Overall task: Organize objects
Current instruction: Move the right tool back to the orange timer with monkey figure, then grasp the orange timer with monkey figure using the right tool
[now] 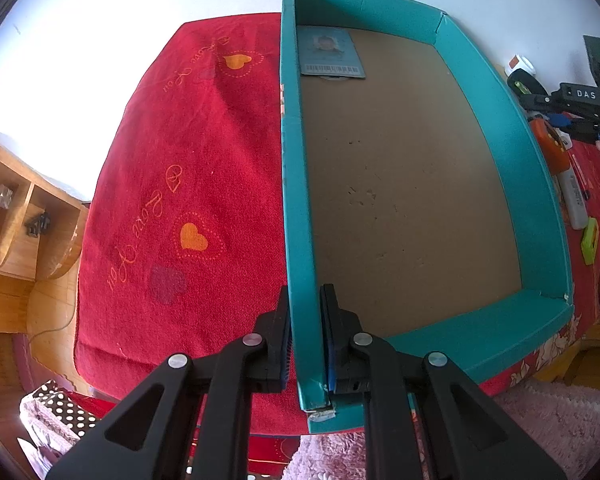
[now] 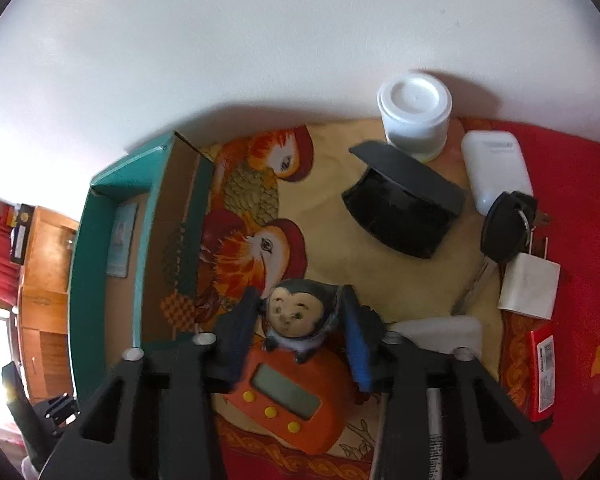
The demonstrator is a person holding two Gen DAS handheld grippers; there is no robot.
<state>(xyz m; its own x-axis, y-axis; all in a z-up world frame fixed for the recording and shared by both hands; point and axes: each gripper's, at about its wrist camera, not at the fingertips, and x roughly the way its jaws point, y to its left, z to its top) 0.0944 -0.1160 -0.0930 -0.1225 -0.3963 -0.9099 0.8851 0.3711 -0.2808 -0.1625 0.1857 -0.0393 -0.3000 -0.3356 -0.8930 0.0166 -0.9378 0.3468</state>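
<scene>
Teal box (image 1: 496,336) with brown cardboard floor, pale blue card (image 1: 331,53) with barcode inside. Red cloth (image 1: 188,152) had orange hearts, cursive script. Orange timer (image 2: 288,400) with yellow buttons. White cup (image 2: 415,114). Black tool (image 2: 296,340) with blue pads (image 2: 358,350).

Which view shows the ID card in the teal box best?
Left wrist: the ID card lies flat in the teal box's far corner, photo and barcode visible. Right wrist shows the card only small, oblique and blurred.
</scene>
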